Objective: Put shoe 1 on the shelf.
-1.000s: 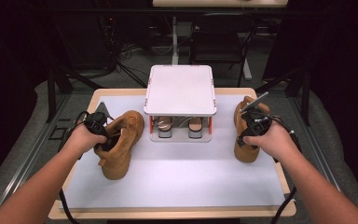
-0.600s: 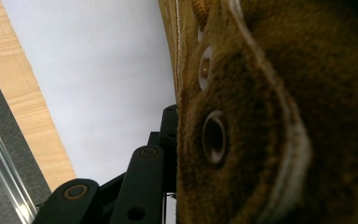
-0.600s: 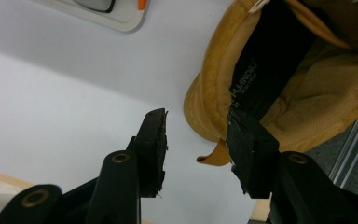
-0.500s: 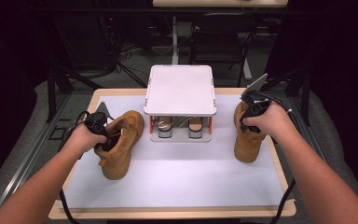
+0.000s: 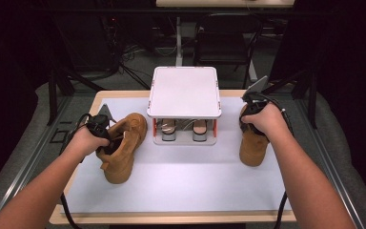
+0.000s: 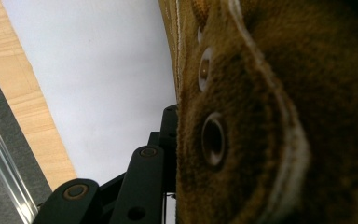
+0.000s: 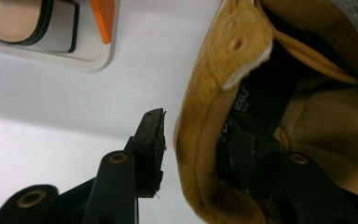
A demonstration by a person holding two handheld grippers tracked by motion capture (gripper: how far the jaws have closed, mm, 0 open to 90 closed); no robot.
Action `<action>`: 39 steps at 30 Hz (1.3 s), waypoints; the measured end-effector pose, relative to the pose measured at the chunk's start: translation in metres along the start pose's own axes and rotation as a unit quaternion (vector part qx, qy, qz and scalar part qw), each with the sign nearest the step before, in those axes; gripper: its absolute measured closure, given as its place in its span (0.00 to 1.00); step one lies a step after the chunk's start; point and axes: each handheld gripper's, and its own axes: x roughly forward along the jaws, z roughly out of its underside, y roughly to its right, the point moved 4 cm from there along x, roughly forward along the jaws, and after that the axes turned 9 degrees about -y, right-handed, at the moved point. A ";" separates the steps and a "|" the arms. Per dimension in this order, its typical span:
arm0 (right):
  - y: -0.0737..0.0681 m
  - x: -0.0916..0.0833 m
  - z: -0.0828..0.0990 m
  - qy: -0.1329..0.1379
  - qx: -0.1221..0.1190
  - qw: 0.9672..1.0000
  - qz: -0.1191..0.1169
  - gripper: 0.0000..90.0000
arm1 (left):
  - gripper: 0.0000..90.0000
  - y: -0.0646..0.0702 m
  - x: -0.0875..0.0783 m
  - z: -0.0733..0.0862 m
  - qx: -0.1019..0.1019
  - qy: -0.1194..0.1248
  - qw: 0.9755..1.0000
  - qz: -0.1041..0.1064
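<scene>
Two tan suede boots stand on the white mat. The left boot (image 5: 121,148) lies at the left, and my left gripper (image 5: 107,137) is at its collar. In the left gripper view one black finger (image 6: 144,172) presses against the boot's eyelet flap (image 6: 242,140), while the other finger is hidden behind the suede. The right boot (image 5: 253,151) stands at the right with its toe toward the person. My right gripper (image 7: 200,135) straddles its collar wall (image 7: 200,93): one jaw sits inside the boot, the other outside with a small gap. In the high view the right gripper (image 5: 250,114) is over the boot's far end.
A white rack (image 5: 184,90) stands at the middle back of the mat (image 5: 186,181), with two sandals (image 5: 169,128) under its top. The rack's orange leg (image 7: 103,14) and one sandal (image 7: 9,18) lie close to the right boot. A chair and cables sit beyond the table.
The right hand has moved away from the person along the right boot, from its middle to its collar. The left hand and left boot have stayed put.
</scene>
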 end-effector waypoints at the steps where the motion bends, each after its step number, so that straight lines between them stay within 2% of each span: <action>1: 0.000 0.003 -0.002 -0.001 0.006 1.000 -0.001 0.64 | 0.84 0.000 0.000 0.000 0.000 0.000 1.000 0.000; 4: -0.001 0.007 -0.007 -0.006 0.013 1.000 -0.006 0.66 | 0.84 -0.001 0.000 0.000 0.001 0.002 1.000 0.000; 5: -0.003 0.010 -0.008 -0.001 0.020 1.000 -0.007 0.66 | 0.84 -0.001 0.000 0.000 0.001 0.003 1.000 0.001; 6: -0.002 0.010 -0.009 -0.011 0.014 1.000 -0.004 0.67 | 0.84 -0.001 0.000 0.000 0.000 0.003 1.000 0.002; 7: -0.003 0.012 -0.011 0.002 0.025 1.000 -0.002 0.68 | 0.84 -0.001 0.000 0.000 -0.001 0.002 1.000 0.003; 8: -0.002 0.011 -0.011 -0.006 0.020 1.000 0.003 0.70 | 0.84 -0.001 0.000 0.000 -0.001 0.003 1.000 0.004; 14: -0.001 0.010 -0.012 0.006 0.023 1.000 0.005 0.82 | 0.84 -0.001 0.001 0.000 -0.002 0.005 1.000 0.005; 15: 0.000 0.009 -0.011 -0.001 0.016 1.000 0.008 0.83 | 0.84 -0.001 0.001 0.000 -0.003 0.006 1.000 0.003; 16: -0.001 0.008 -0.011 0.003 0.016 1.000 0.003 0.84 | 0.84 -0.001 0.001 0.000 -0.001 0.005 1.000 0.003; 17: 0.001 0.008 -0.010 -0.002 0.010 1.000 0.010 0.84 | 0.84 -0.001 0.001 0.000 -0.001 0.004 1.000 0.004; 18: 0.000 0.009 -0.010 0.009 0.016 1.000 0.004 0.85 | 0.84 -0.001 0.000 0.000 -0.002 0.004 1.000 0.004; 21: -0.001 0.009 -0.003 -0.003 -0.004 1.000 0.000 0.85 | 0.84 -0.001 0.000 0.000 -0.001 0.002 1.000 0.003; 22: -0.002 0.009 0.000 -0.008 -0.012 1.000 0.007 0.85 | 0.84 -0.001 0.000 0.000 -0.002 0.002 1.000 0.003; 28: -0.011 0.010 0.016 -0.006 -0.044 0.999 0.006 0.86 | 0.84 0.000 0.000 0.000 -0.002 0.002 1.000 0.003; 34: -0.026 0.010 0.036 -0.013 -0.091 0.996 0.013 0.86 | 0.84 -0.001 0.000 0.000 -0.003 0.002 1.000 0.003; 35: -0.028 0.011 0.039 -0.006 -0.093 0.996 0.009 0.86 | 0.84 -0.001 0.001 0.000 -0.003 0.003 1.000 0.004; 39: -0.040 0.012 0.052 -0.008 -0.113 0.994 0.009 0.86 | 0.84 -0.001 0.000 0.000 -0.003 0.002 1.000 0.003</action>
